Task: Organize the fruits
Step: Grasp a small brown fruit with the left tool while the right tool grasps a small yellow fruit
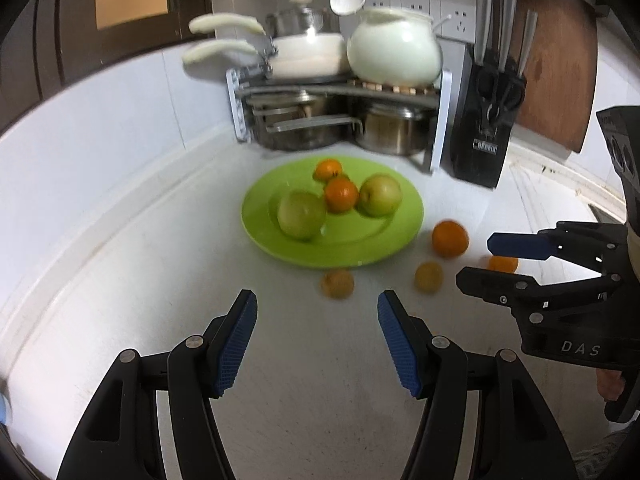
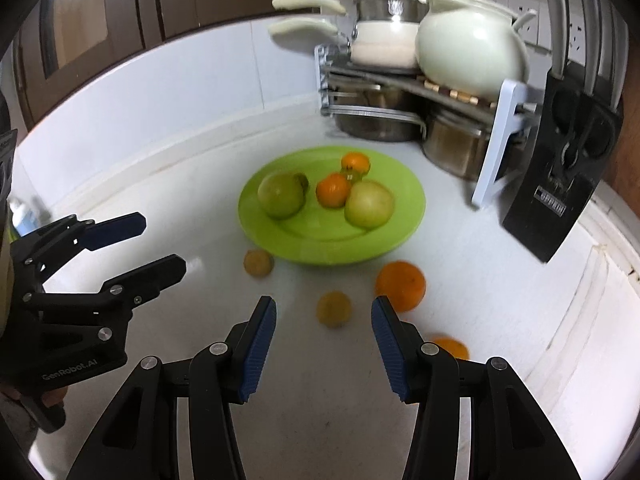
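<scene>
White worktop (image 1: 120, 280): both tongs — left (image 1: 316, 304), right (image 2: 323, 312) — gape empty; blurred loose yellowish fruit (image 2: 334, 309), perhaps a kumquat, could roll if nudged.

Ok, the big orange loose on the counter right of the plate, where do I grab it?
Grip the big orange across its widest middle, coming down from above and the near side with the right gripper. It is round, sits alone on the counter, and the green plate blocks the far side.
</scene>
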